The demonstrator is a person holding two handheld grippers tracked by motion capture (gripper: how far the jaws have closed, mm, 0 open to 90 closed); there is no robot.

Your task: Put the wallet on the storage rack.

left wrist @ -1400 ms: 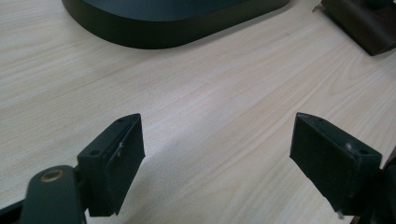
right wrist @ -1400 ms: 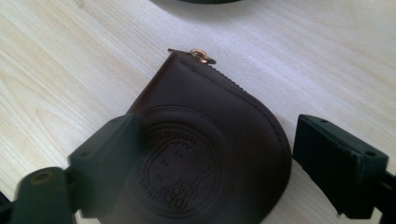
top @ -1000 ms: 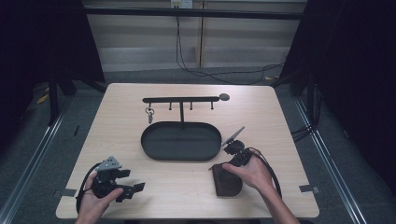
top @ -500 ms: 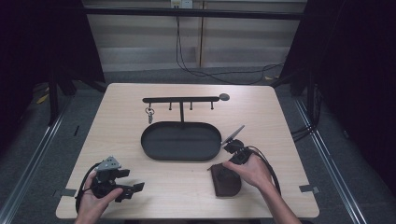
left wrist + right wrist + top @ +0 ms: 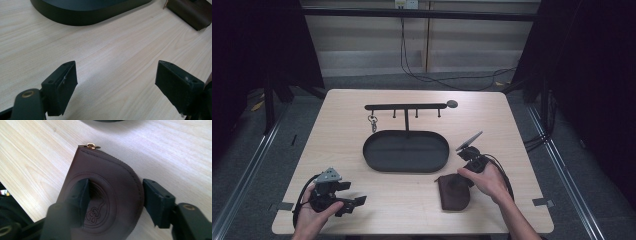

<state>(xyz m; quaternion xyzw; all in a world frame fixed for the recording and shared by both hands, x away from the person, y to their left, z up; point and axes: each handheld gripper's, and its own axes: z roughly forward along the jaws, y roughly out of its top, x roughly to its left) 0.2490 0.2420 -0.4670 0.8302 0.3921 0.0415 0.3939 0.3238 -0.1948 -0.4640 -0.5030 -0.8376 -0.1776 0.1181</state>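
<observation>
A dark brown leather pouch [image 5: 453,192] with a brass zip pull lies flat on the table in front of the tray. My right gripper [image 5: 460,181] points down onto it. In the right gripper view its jaws [image 5: 116,188] have just been closing. One fingertip [image 5: 81,192] hovers over the embossed face of the pouch [image 5: 107,202], and the other [image 5: 155,200] stands right at its curved edge. No squeeze shows on the leather. My left gripper [image 5: 354,202] rests at the near left, and its jaws [image 5: 116,80] stand wide apart over bare wood.
A black oval tray [image 5: 406,150] sits mid-table, its wall [image 5: 87,17] at the top of the left gripper view. Behind it stands a black hook rack [image 5: 406,106] with a key ring [image 5: 373,121] hanging at its left end. Cables trail off both grippers.
The right gripper has settled lower onto the pouch, covering more of it. The left hand and gripper have stayed put.
</observation>
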